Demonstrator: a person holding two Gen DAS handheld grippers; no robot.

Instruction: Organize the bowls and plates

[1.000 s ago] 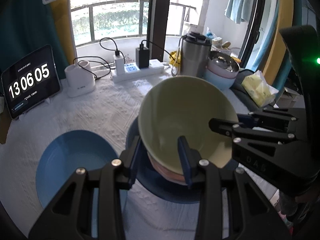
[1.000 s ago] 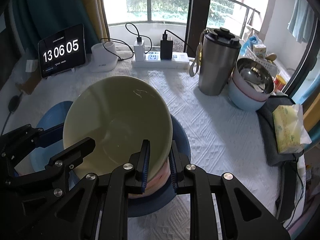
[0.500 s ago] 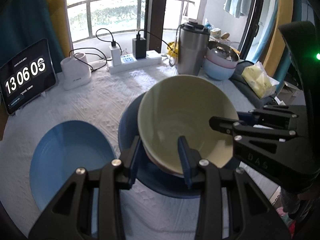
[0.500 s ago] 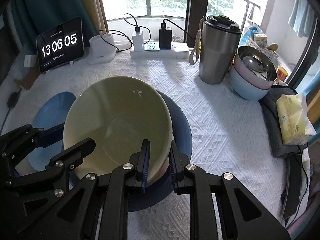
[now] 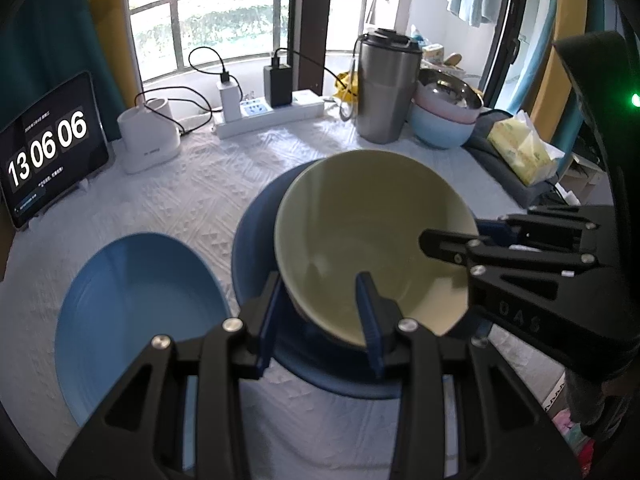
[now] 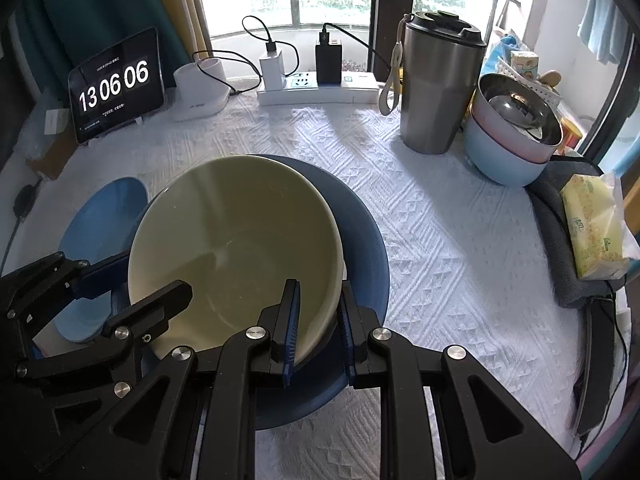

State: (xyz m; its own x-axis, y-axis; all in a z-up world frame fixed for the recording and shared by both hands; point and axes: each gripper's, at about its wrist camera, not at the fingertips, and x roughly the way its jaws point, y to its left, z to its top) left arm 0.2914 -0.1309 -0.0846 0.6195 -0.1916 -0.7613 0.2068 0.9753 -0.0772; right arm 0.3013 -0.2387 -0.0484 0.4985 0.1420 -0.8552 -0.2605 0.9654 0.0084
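Note:
A pale green bowl hangs tilted just over a dark blue plate on the white cloth. My left gripper is shut on its near rim, one pad outside and one inside the wall. My right gripper is shut on the rim at the other side. Each gripper shows in the other's view: the right, the left. A light blue plate lies to the left. What sits under the bowl is hidden.
At the back right stand a steel tumbler and a stack of bowls, steel in pink in light blue. A tissue pack lies on a dark cloth at the right edge. Tablet clock, white holder and power strip line the back.
Both grippers keep the same hold on the green bowl. The pink rim seen beneath the bowl earlier no longer shows, and more of both blue plates is in view.

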